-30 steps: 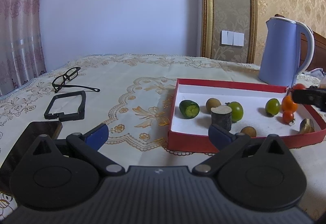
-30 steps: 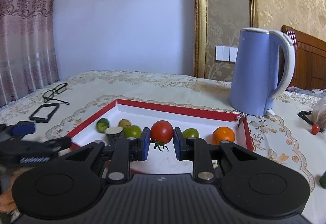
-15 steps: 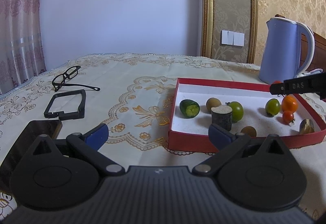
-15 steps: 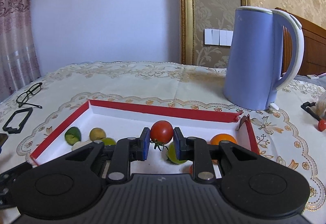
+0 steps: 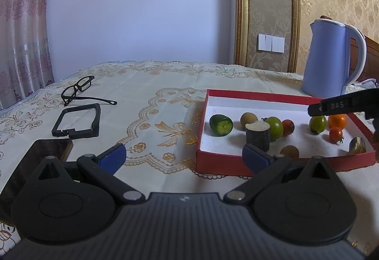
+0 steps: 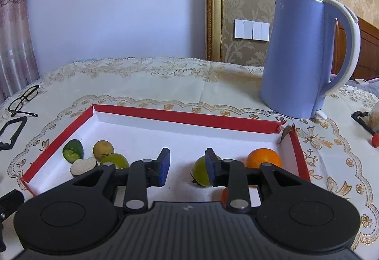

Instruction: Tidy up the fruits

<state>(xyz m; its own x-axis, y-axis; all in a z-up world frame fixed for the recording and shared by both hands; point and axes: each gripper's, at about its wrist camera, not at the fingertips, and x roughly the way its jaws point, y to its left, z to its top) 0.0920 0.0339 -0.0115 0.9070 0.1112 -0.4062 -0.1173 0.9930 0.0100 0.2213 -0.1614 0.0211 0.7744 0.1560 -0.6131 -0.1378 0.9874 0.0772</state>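
A red tray [image 5: 260,95] with a white floor holds several fruits. Among them are a cut green piece [image 5: 220,125], a green tomato [image 5: 274,127], an orange [image 5: 337,120] and a dark cut cylinder [image 5: 257,135]. A red tomato [image 5: 287,127] lies free beside the green tomato. My right gripper [image 6: 187,166] hangs over the tray [image 6: 189,116], its jaws opening with nothing between them. A green fruit [image 6: 200,172] sits just behind its right finger, and the orange [image 6: 264,157] is further right. My left gripper [image 5: 183,155] stands open and empty before the tray's near left corner.
A blue kettle [image 6: 300,58] stands behind the tray's far right corner. Glasses [image 5: 78,89], a black frame [image 5: 78,121] and a dark phone [image 5: 38,160] lie on the tablecloth to the left. A small red fruit [image 6: 374,140] and a black clip [image 6: 360,116] lie at the right.
My right gripper moved forward over the tray, opened and let go of the red tomato, which now lies in the tray beside the green tomato. The left gripper stayed still.
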